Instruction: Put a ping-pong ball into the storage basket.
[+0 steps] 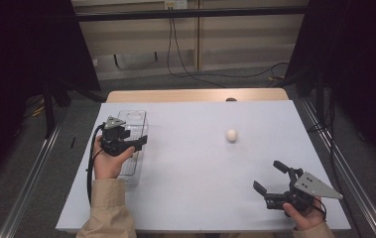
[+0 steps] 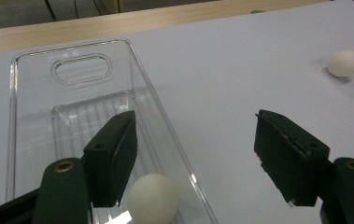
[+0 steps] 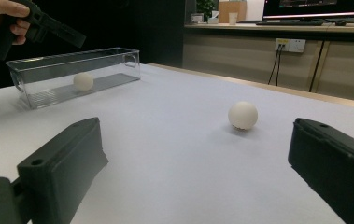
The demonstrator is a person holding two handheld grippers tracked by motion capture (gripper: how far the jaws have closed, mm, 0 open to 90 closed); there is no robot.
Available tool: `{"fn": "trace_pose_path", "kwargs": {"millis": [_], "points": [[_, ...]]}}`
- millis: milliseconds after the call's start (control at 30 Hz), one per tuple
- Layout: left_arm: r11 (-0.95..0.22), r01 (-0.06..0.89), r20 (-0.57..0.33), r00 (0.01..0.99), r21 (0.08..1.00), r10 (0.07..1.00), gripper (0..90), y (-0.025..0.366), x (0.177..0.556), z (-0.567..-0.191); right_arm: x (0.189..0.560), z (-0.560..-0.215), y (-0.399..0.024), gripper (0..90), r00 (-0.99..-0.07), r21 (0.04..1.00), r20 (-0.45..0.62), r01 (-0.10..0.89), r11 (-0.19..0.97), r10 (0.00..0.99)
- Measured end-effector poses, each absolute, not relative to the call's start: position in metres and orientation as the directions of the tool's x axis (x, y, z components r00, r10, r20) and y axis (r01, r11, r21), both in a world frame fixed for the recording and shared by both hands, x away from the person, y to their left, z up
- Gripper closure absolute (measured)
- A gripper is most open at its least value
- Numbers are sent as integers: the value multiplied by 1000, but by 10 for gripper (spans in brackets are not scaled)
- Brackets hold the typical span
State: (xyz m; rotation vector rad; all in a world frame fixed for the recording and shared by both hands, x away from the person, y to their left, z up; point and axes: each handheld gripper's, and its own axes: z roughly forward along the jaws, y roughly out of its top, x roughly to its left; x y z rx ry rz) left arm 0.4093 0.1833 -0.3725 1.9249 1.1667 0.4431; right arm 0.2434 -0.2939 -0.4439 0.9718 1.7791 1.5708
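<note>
A clear plastic bin (image 1: 137, 119) stands at the table's left side. One white ball (image 2: 153, 197) lies on the bin's floor, and in the right gripper view this ball (image 3: 83, 81) shows through the bin's wall (image 3: 48, 65). My left gripper (image 1: 137, 144) hovers over the bin's near end, open, with nothing between its jaws (image 2: 193, 116). A second white ball (image 1: 231, 135) rests on the white tabletop, right of centre. My right gripper (image 1: 267, 174) stands open near the front right corner, pointing toward that ball (image 3: 243, 115), well short of it.
The white mat (image 1: 190, 168) covers the table up to a wooden strip (image 1: 195, 95) at the far edge. Cables (image 1: 185, 69) trail on the floor beyond. Dark curtains flank both sides.
</note>
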Motion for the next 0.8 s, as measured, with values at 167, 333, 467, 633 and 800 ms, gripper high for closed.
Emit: {"fn": "trace_pose_path", "kwargs": {"millis": [167,333,467,633,800], "points": [[-235,560,-121,526,795,842,280,175,409,-371,243,-444,-294,27,-575,988,48,149,47,817],[-247,558,-123,543,792,830,262,168,408,-370,243,-444,-294,27,-575,988,47,148,48,817],[-262,555,-118,556,790,823,254,163,408,-370,243,-444,-294,27,-574,988,47,149,47,818],[-263,554,-129,569,790,812,237,156,408,-371,243,-444,-294,28,-573,987,48,151,47,818],[-269,554,-129,575,788,808,221,151,408,-373,243,-444,-293,28,-574,987,48,151,48,818]]}}
